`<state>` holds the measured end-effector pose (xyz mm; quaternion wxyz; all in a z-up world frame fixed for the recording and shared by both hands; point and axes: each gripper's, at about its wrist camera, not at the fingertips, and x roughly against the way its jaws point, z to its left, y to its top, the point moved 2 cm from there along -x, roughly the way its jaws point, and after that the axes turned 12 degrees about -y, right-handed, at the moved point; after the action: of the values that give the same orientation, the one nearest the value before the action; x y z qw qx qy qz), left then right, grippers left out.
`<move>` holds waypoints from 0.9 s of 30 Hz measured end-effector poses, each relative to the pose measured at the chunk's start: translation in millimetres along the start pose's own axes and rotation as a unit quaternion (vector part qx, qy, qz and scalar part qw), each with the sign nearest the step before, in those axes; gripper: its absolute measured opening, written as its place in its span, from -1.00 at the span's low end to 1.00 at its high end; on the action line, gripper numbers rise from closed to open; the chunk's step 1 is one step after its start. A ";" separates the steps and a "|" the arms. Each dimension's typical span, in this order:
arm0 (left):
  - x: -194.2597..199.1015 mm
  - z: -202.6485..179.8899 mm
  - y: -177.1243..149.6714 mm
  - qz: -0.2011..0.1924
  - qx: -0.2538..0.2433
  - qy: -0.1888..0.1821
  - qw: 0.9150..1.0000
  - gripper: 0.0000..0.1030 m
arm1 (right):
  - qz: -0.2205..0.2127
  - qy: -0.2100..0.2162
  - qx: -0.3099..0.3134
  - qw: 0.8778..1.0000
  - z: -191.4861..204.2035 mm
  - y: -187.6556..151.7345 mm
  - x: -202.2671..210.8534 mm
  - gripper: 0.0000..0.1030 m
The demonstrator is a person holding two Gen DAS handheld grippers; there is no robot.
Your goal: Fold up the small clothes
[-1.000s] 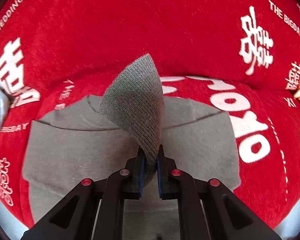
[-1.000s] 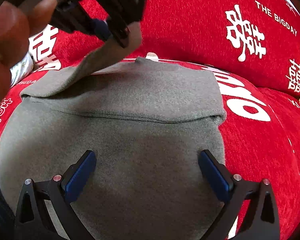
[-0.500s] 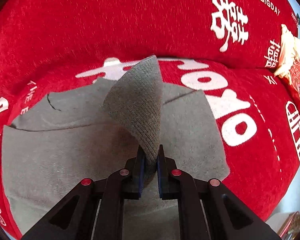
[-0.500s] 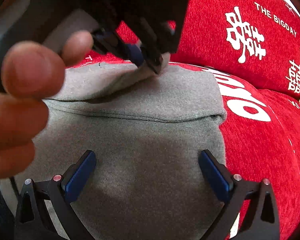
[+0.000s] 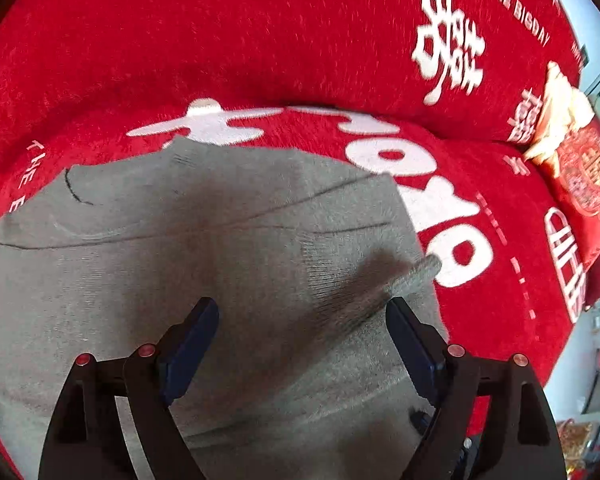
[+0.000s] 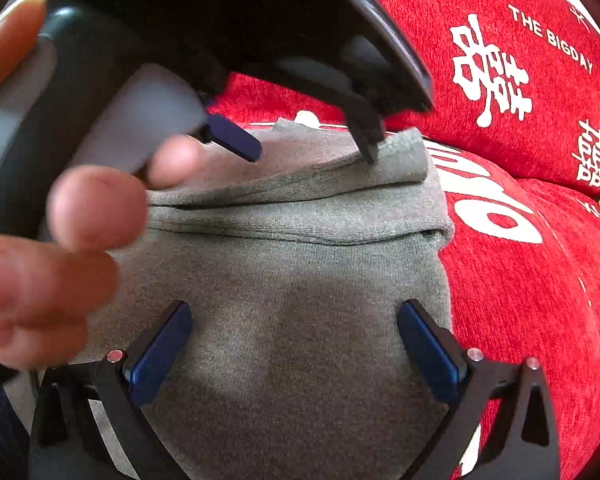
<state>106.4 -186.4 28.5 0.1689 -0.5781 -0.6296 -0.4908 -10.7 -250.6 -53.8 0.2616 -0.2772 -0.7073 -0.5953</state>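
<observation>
Your grey sweater (image 5: 228, 264) is lying folded on the red sofa cover (image 5: 260, 52), spread flat beneath both tools. The ribbed cuff (image 5: 416, 276) of its sleeve is lying across the body, close by the right-hand finger of your left gripper (image 5: 302, 344). That gripper is hanging spread wide above the knit, gripping nothing. From the right wrist camera you are seeing the left gripper (image 6: 312, 148) from behind, one dark tip sitting at the rolled top fold of the sweater (image 6: 300, 292); whether it is touching the cloth is hard to tell. Your right gripper (image 6: 296, 344) is also standing released, its blue pads well apart over the lower body of the garment.

The sofa cover (image 6: 532, 280) is carrying white lettering, including "THE BIGDAY". A red patterned cushion (image 5: 588, 176) is sitting at the far right, with a cream, crumpled thing (image 5: 556, 116) just behind it.

Your left hand (image 6: 48, 256) is filling the left of the right wrist view, blurred and very close, hiding the sweater's left part. The sweater's near hem is being cut off by the finger mounts in both views. The room at the lower right edge is too distorted to make out.
</observation>
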 end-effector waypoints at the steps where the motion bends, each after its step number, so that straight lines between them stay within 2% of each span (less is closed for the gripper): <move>1: 8.9 3.4 -1.0 -0.008 0.003 -0.009 1.000 0.67 | -0.001 0.005 -0.001 1.000 -2.0 0.0 2.0 0.99; 3: 28.0 14.8 -4.0 -0.025 0.010 -0.016 1.000 0.67 | -0.009 0.014 -0.011 1.000 -9.8 0.7 10.6 1.00; 5: 44.8 28.5 -7.6 -0.044 0.015 -0.006 0.999 0.67 | -0.030 0.011 -0.025 0.999 -18.1 6.5 22.6 1.00; 7: 60.8 49.2 -12.3 -0.061 0.025 0.025 0.998 0.67 | -0.063 0.014 -0.036 0.997 -24.9 22.1 37.8 1.00; 9: 72.2 72.5 -17.3 -0.071 0.044 0.072 0.994 0.67 | -0.086 0.015 -0.030 0.996 -22.1 49.7 44.8 1.00; 12: 86.0 100.8 -28.1 -0.086 0.070 0.115 0.987 0.67 | -0.065 0.011 -0.007 0.998 -4.4 88.3 25.5 0.99; 16: 93.5 138.0 -46.6 -0.086 0.105 0.145 0.980 0.66 | 0.007 0.053 -0.004 0.999 23.2 110.2 -22.4 0.99; 17: 93.8 145.6 -52.2 -0.083 0.108 0.150 0.979 0.66 | 0.028 0.036 0.000 0.999 26.4 107.4 -35.5 0.99; 19: 93.4 154.8 -62.9 -0.078 0.109 0.155 0.979 0.67 | 0.074 -0.029 0.006 0.997 22.2 92.1 -57.0 0.99; 20: 92.3 160.1 -69.3 -0.075 0.108 0.154 0.979 0.66 | 0.089 -0.037 -0.006 0.995 15.6 82.2 -61.5 0.99; 21: 92.1 163.1 -74.9 -0.077 0.101 0.155 0.980 0.67 | 0.096 -0.021 -0.027 0.995 7.3 72.5 -62.0 0.99; 22: 92.4 161.0 -79.8 -0.080 0.089 0.160 0.980 0.67 | 0.079 0.003 -0.053 0.995 -2.6 63.4 -53.0 0.99; 23: 90.8 158.5 -81.7 -0.080 0.075 0.170 0.979 0.67 | 0.072 0.007 -0.056 0.996 -6.2 60.6 -45.9 0.99; 25: 90.9 153.2 -83.4 -0.081 0.060 0.179 0.979 0.67 | 0.070 -0.002 -0.046 0.997 -9.6 56.3 -34.0 0.99; 27: 97.6 146.6 -81.3 -0.092 0.063 0.166 0.980 0.67 | 0.050 -0.014 -0.059 0.997 -15.1 61.3 -18.0 0.99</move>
<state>59.0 -0.1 2.7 0.2616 -0.4166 -0.6729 -0.5525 45.8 -258.6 -21.4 0.2643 -0.3361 -0.6597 -0.6181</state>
